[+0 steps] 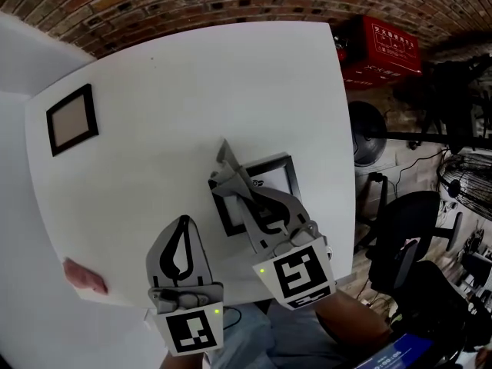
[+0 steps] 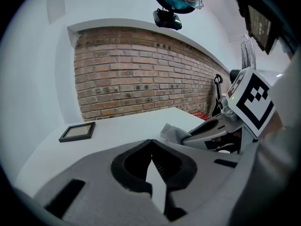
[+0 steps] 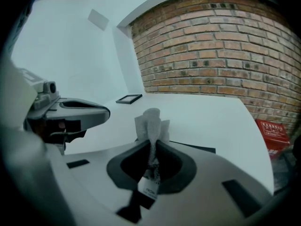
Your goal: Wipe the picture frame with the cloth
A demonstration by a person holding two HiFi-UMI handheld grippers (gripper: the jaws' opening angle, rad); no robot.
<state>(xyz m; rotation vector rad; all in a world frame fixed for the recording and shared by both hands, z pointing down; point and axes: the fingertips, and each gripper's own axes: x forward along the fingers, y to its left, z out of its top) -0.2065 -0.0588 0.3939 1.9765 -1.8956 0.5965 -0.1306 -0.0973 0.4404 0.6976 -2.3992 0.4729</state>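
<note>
The black picture frame (image 1: 277, 177) lies mid-table (image 1: 192, 75), seen whole only from the head view. The grey cloth (image 3: 151, 124) is bunched over its near-left corner. The right gripper (image 3: 151, 142) view shows that claw pinching the cloth; the left gripper (image 2: 151, 142) view shows its jaws together, empty, hovering beside it. A second frame (image 1: 72, 119) lies far left.

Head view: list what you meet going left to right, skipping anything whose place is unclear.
Small black picture frame with beige centre → left gripper, shut → larger black picture frame, partly under the right gripper holding the grey cloth → red box past the white table.
</note>
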